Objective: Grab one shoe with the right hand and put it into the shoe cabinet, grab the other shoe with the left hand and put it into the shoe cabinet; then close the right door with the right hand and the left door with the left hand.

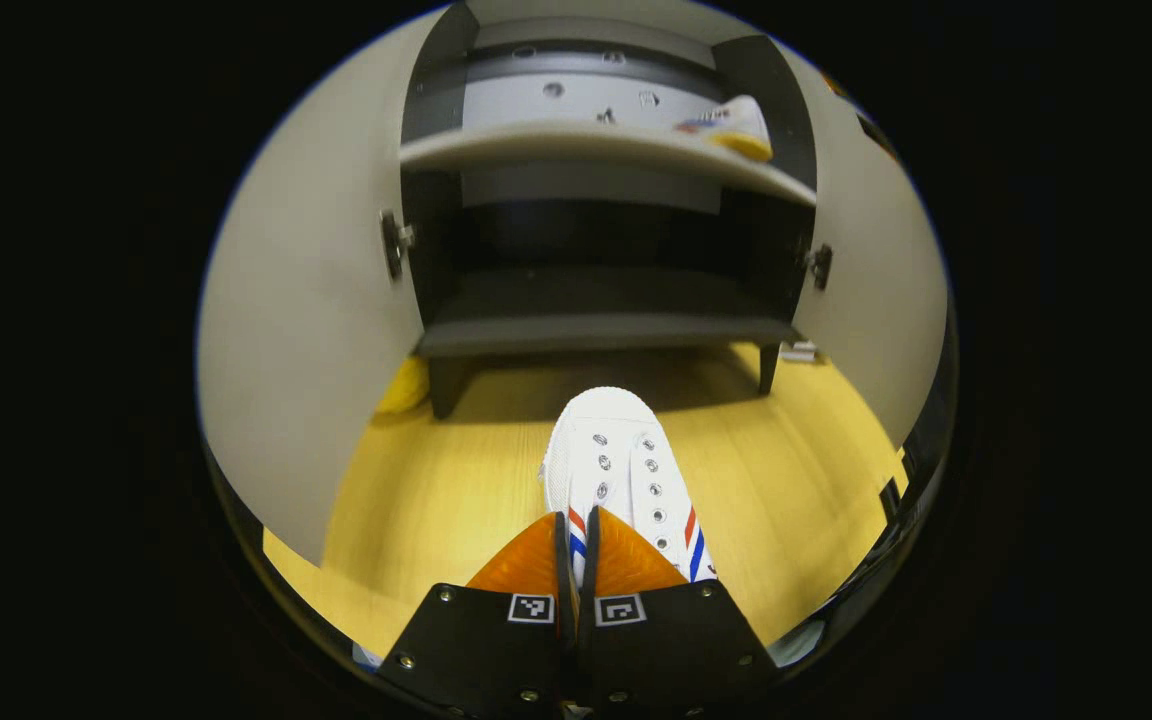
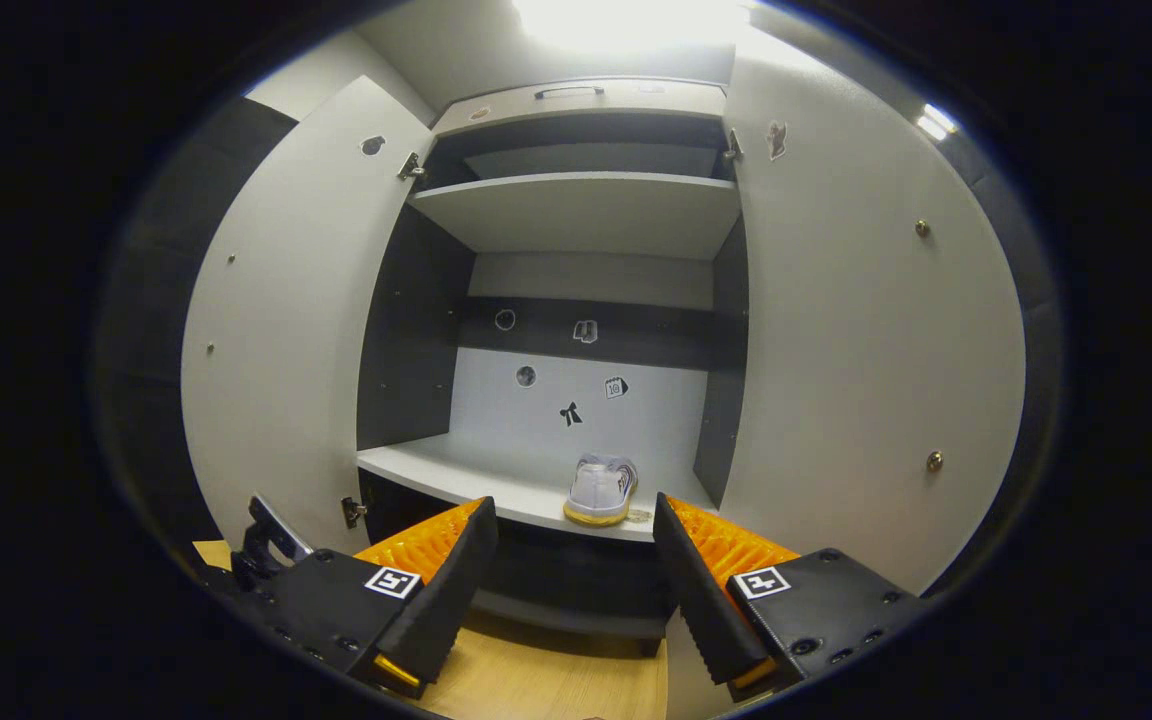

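Doors (image 2: 866, 330) wide, left gripper (image 1: 576, 560) pinching shoe (image 1: 616, 470)

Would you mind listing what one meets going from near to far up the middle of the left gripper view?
Left gripper, shut on the white shoe → bare wooden floor → cabinet's bottom shelf → upper shelf, with the other shoe at its right end.

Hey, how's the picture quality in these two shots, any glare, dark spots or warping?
Right gripper view: a ceiling light blows out to white glare above the cabinet, whose doors bow outward. Left gripper view: the lower compartment is deep in shadow, the shelf curves from fisheye warping, and the shoe is sharp and evenly lit.
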`<state>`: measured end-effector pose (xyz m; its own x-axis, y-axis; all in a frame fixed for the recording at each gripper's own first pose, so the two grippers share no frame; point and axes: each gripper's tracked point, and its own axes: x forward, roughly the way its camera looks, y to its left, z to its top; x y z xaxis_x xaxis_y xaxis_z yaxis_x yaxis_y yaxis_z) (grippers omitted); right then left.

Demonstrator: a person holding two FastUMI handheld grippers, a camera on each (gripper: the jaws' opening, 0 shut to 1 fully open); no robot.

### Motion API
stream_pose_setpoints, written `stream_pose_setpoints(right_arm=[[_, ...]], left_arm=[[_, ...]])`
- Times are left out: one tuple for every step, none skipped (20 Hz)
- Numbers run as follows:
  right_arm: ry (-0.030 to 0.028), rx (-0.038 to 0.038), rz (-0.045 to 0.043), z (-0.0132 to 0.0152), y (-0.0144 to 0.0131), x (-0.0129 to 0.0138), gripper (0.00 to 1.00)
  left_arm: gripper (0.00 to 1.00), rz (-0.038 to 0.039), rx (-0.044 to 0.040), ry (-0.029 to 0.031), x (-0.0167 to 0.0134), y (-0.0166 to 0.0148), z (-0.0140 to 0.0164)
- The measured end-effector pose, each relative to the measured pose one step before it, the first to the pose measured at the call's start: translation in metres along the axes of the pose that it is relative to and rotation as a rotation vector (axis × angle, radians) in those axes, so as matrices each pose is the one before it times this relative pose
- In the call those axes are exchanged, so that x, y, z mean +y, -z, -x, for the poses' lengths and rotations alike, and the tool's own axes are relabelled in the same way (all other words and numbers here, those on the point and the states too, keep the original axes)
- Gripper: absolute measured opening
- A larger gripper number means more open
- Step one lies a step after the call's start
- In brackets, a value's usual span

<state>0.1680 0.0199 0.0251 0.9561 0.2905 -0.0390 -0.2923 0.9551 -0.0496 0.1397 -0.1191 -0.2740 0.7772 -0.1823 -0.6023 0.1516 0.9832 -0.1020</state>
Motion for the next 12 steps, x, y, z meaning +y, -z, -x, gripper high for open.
stream_pose_setpoints(right_arm=[[0.00203,-0.00372,0.00155,0.00034,-0.00115,-0.00026,0.98],[0.00046,-0.0033,-0.00111,-0.00021,-0.00178,0.00054,0.98],[0.00158,-0.00305,-0.00278,0.0009,-0.00128,-0.00026,0.98],[-0.0009,-0.00296,-0.00395,-0.00019,-0.00101,0.00038,0.98],[-0.00237,-0.00113,-0.00279,-0.00003,-0.00084,0.00081,0.98],[0.00044,-0.00336,-0.0008,0.00091,-0.00127,-0.0004,0.98],[0.00244,-0.00674,0.00098,0.00051,-0.00201,-0.00071,0.98],[0.00345,-0.00596,0.00241,0.00156,-0.00173,-0.00084,0.98],[0.00473,-0.00525,0.0008,0.00285,-0.00159,-0.00114,0.98],[0.00583,-0.00488,0.00016,0.00172,-0.00115,-0.00208,0.98],[0.01111,-0.00417,0.00097,0.00048,0.00087,-0.00328,0.97],[0.01207,-0.00148,0.00094,0.00266,0.0011,-0.00399,0.98]], left_arm=[[0.0,0.00137,-0.03158,-0.00017,-0.00087,-0.01166,0.00272],[0.0,0.00481,-0.03524,-0.00042,0.00087,-0.01241,0.00141],[0.0,0.00525,-0.03092,0.00078,0.00176,-0.0111,-0.00123],[0.0,0.00615,-0.03075,0.00016,0.00099,-0.01197,-0.00179],[0.0,0.00936,-0.03049,-0.00333,0.0004,-0.01223,0.00032],[0.0,0.00795,-0.02427,-0.00261,0.00157,-0.00966,-0.00158],[0.0,0.00648,-0.02501,-0.00162,0.0007,-0.00927,-0.00112],[0.0,0.0075,-0.01997,-0.00341,0.00272,-0.00481,0.00436],[0.0,0.00689,-0.0162,-0.00182,0.00058,-0.00164,0.00819],[0.0,0.00454,-0.0183,0.00007,0.00108,-0.00186,0.00289],[0.0,0.00063,-0.02037,0.00112,0.00038,-0.00271,0.00243],[0.0,-0.00385,-0.00993,-0.00034,0.0006,-0.00182,0.0021]])
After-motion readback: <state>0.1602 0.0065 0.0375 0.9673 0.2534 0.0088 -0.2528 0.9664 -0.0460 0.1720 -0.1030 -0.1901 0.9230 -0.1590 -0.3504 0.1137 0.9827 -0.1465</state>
